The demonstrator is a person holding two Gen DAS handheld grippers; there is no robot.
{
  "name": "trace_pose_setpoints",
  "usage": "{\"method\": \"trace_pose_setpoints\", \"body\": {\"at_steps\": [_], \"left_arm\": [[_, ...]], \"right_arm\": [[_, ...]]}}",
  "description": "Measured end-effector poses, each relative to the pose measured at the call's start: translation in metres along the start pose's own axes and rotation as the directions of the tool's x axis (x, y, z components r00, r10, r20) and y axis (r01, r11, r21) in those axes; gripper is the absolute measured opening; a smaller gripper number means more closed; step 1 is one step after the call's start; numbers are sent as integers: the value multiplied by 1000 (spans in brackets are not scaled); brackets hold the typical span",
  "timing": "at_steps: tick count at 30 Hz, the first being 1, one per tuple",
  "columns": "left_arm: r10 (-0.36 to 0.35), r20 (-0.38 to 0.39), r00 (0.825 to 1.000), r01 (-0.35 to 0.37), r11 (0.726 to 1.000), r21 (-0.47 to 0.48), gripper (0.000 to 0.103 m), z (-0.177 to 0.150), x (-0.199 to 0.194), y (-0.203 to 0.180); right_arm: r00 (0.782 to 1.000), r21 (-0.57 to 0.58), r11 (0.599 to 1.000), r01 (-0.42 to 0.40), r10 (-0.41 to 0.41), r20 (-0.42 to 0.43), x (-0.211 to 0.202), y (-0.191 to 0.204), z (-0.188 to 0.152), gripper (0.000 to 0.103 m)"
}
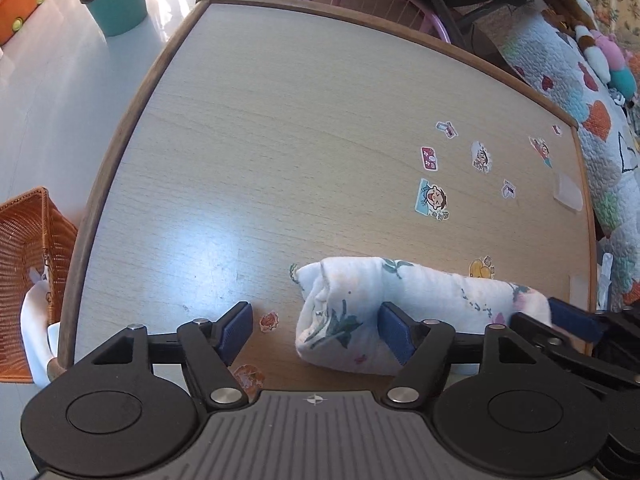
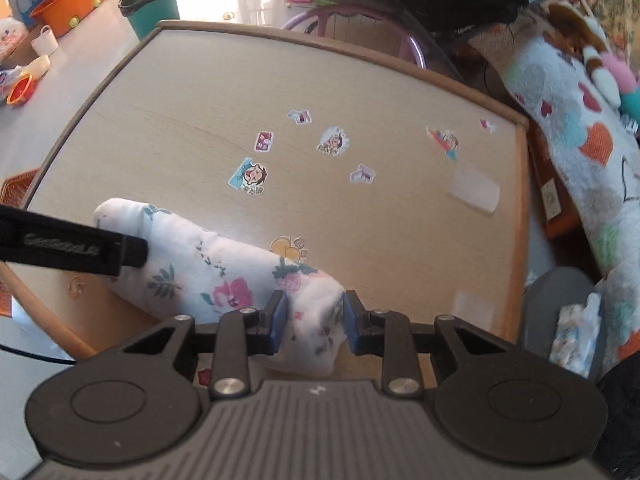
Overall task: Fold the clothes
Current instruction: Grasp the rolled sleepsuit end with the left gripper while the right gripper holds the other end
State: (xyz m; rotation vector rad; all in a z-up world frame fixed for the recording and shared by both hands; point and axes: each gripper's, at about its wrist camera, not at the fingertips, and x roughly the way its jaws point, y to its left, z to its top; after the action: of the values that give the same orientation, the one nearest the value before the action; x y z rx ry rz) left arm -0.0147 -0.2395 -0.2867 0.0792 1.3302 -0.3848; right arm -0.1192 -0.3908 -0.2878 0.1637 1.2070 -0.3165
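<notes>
Soft, light floral bundle (image 2: 208, 276) sagged on the bench (image 1: 280, 120): right gripper (image 2: 314, 322) pinched its end, left gripper (image 1: 316, 330) gaped wide.

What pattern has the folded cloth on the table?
The folded white cloth has pink flowers and green leaves, clearest in the right wrist view.
</notes>
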Motion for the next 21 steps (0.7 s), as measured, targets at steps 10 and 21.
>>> {"method": "trace_pose_setpoints", "body": {"at_steps": [10, 21], "left_arm": [[-60, -12, 998, 59, 997, -47, 71, 0, -19, 7], [-43, -28, 999, 39, 993, -109, 75, -10, 7, -2]], "right_arm": [[1000, -11, 1000, -13, 13, -15, 5, -5, 5, 30], [999, 45, 998, -32, 33, -13, 1, -9, 3, 32]]}}
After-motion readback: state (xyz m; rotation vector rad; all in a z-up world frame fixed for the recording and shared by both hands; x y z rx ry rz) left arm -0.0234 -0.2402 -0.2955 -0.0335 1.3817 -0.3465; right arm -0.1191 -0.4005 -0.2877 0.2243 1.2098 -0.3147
